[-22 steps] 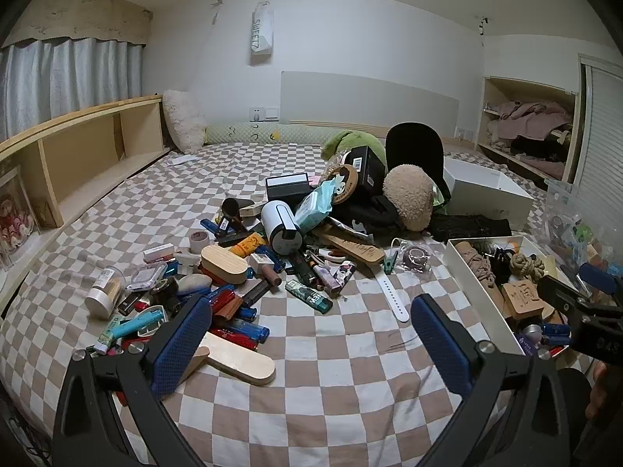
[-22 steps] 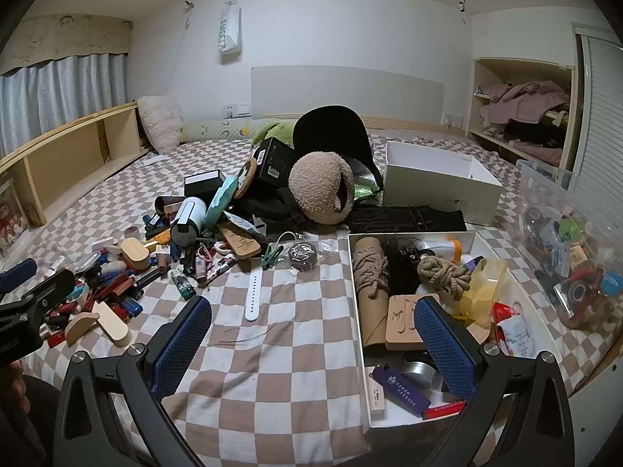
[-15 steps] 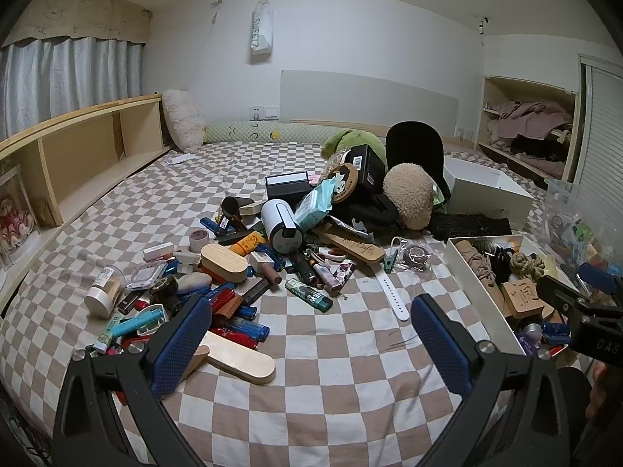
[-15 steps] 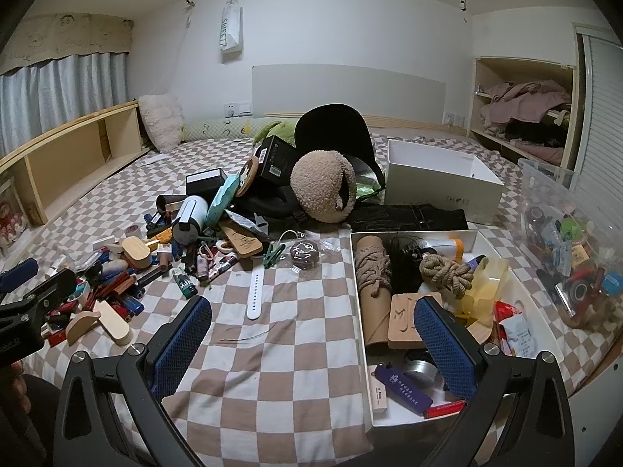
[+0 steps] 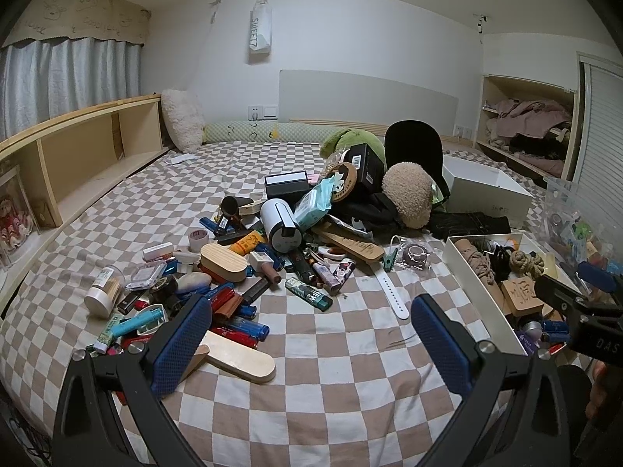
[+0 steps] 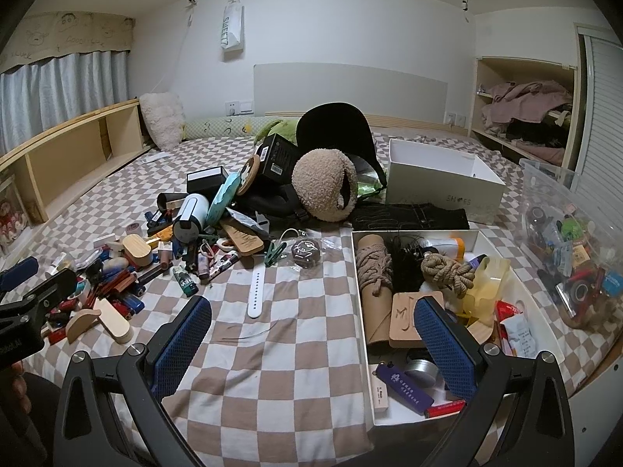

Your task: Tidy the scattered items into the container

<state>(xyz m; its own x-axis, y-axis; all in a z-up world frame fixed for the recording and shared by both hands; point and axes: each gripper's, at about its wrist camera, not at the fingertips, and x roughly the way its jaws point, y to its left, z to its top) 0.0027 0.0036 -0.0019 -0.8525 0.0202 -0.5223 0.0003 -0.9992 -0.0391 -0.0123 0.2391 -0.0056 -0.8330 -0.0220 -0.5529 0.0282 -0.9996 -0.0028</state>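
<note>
A heap of small items lies scattered on the checkered bed: lighters, wooden pieces, a white cylinder, a white watch strap. A white tray at the right holds rope, a cardboard tube and wooden tags. My left gripper hovers wide open over bare bedspread near the heap, with nothing between its blue pads. My right gripper is open too, its right finger over the tray's near left part, and holds nothing. Each gripper shows at the edge of the other's view.
A white shoe box stands behind the tray, a clear bin of odds and ends at the far right. A plush hat, black boxes and dark clothing pile up mid-bed. Wooden shelving runs along the left.
</note>
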